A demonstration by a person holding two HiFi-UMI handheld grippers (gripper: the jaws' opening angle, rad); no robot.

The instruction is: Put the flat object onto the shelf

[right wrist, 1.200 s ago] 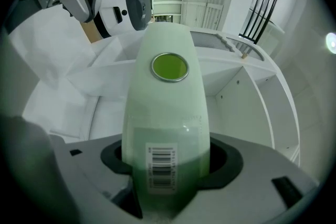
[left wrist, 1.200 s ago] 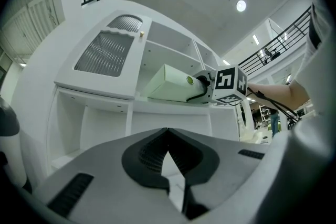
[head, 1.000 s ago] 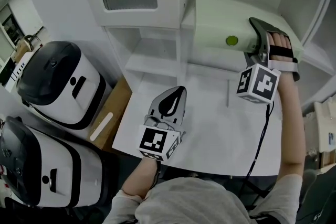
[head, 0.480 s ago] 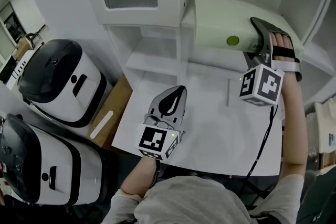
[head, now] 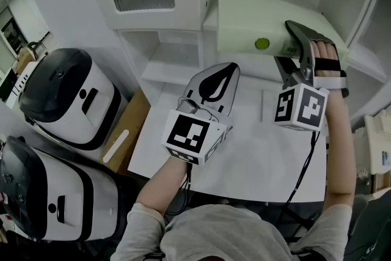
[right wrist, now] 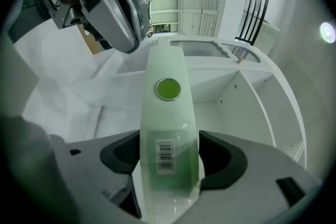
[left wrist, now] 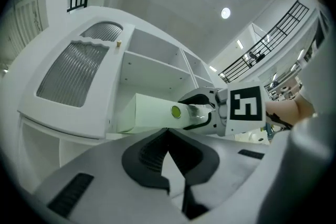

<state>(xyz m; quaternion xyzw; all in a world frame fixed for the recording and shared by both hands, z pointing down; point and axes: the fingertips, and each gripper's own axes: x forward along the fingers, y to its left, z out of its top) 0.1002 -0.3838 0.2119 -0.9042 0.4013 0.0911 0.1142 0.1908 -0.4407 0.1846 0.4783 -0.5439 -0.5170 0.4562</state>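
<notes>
Pale-green carton, i.e. the flat box [head: 256,24], was clamped at its near end by the right gripper [right wrist: 169,165]. The jaws were closed onto its two broad faces, w/ the barcode label [right wrist: 166,156] sitting between them and the round green sticker [right wrist: 168,89] further along. The box stood on edge above the white table [head: 256,150]. Its far end pointed into the open compartment of the white shelf unit [head: 171,67]; whether it touched a board yet couldn't be told.

Left gripper [left wrist: 168,136] was raised beside it, jaw tips together, nothing between them, not touching the box.

Handling, as a judgement:
- Looked like thin glossy card, so prob. light and fairly stiff, but the walls could dent under a hard squeeze.
- Glossy face and clear label patch suggested a slippery surface, so grip firm, not crushing.
- Held at one end only, most of its length overhung the jaws, so it could droop or twist, esp. if the far edge caught the shelf lip.
- Best hold was prob. across the broad faces near an end, as here, leaving the far end free to enter the shelf. A spot nearer the middle would balance better but would block insertion.
- The left gripper could steady the free side if it sagged.
</notes>
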